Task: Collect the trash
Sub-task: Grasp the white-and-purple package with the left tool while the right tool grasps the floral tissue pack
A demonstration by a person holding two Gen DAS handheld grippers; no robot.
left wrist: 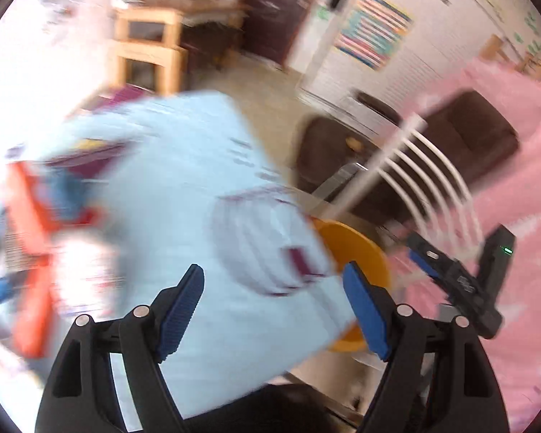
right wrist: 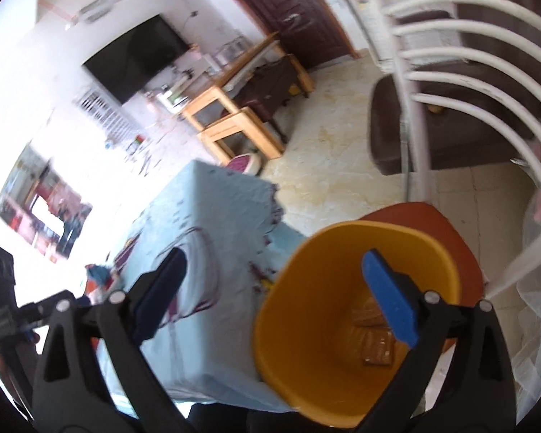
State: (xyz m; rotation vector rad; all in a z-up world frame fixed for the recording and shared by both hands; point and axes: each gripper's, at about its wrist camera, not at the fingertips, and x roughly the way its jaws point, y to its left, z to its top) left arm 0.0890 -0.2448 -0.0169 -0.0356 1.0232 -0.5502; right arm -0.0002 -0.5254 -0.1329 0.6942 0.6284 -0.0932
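A yellow trash bin (right wrist: 342, 288) stands beside a table with a light blue cloth (right wrist: 216, 216); brown scraps (right wrist: 375, 346) lie at its bottom. My right gripper (right wrist: 274, 288) is open and empty, hovering over the bin's rim and the table edge. My left gripper (left wrist: 274, 310) is open and empty above the blue cloth (left wrist: 184, 187), in a blurred view. The bin (left wrist: 357, 249) shows partly behind the cloth's edge there. The right gripper's body (left wrist: 461, 274) appears at the right in the left wrist view. Blurred red and blue items (left wrist: 39, 223) lie on the table's left.
A white chair back (right wrist: 469, 83) with curved slats rises right of the bin, with a red-brown seat (right wrist: 451, 231) behind the bin. A dark brown sofa (right wrist: 451, 122), wooden tables (right wrist: 241, 126) and a pink fabric (left wrist: 523, 180) surround the tiled floor.
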